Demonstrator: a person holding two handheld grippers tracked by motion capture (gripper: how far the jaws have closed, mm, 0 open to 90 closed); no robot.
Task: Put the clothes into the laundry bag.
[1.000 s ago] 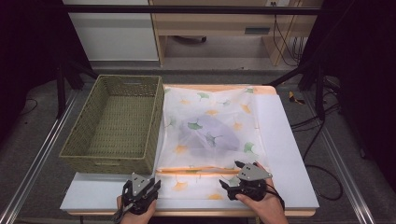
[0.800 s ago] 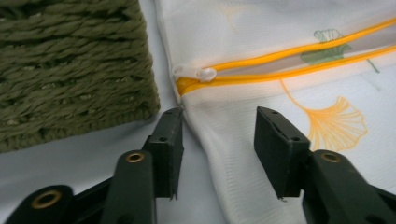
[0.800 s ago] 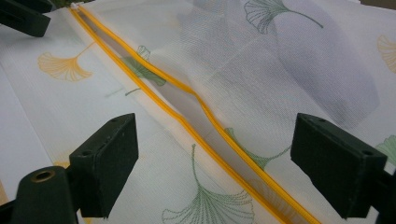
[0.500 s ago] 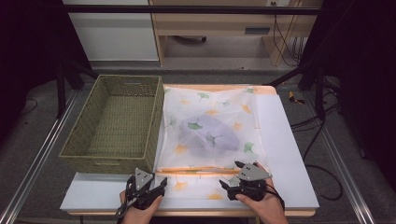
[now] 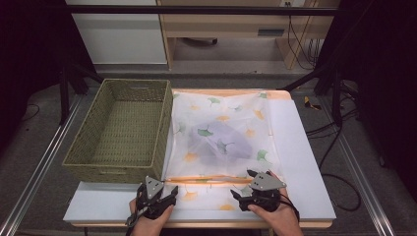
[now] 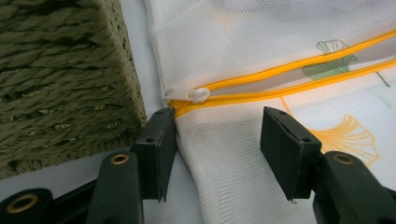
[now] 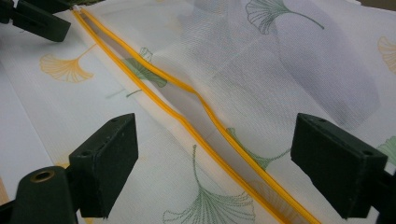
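A white mesh bag [image 5: 221, 137] printed with ginkgo leaves lies flat on the table, with a pale purple garment [image 5: 221, 142] inside. Its orange zipper [image 5: 211, 179] is open along the near side, and the white zipper pull [image 6: 187, 94] sits at the left end. My left gripper [image 5: 169, 192] is just short of that pull. Its jaws have just been opening and now stand apart over the bag's corner, pressing on nothing [image 6: 219, 135]. My right gripper [image 5: 242, 184] is wide open over the zipper [image 7: 187, 107], and its view shows the garment [image 7: 317, 60].
An empty green woven basket [image 5: 123, 128] stands left of the bag, its near corner [image 6: 60, 79] close beside my left jaw. A white table board [image 5: 300, 147] lies bare to the right of the bag. The left gripper [image 7: 37, 18] shows at the top left of the right gripper view.
The left gripper has edged slightly forward toward the bag's left corner. The right gripper, bag and basket have stayed where they were.
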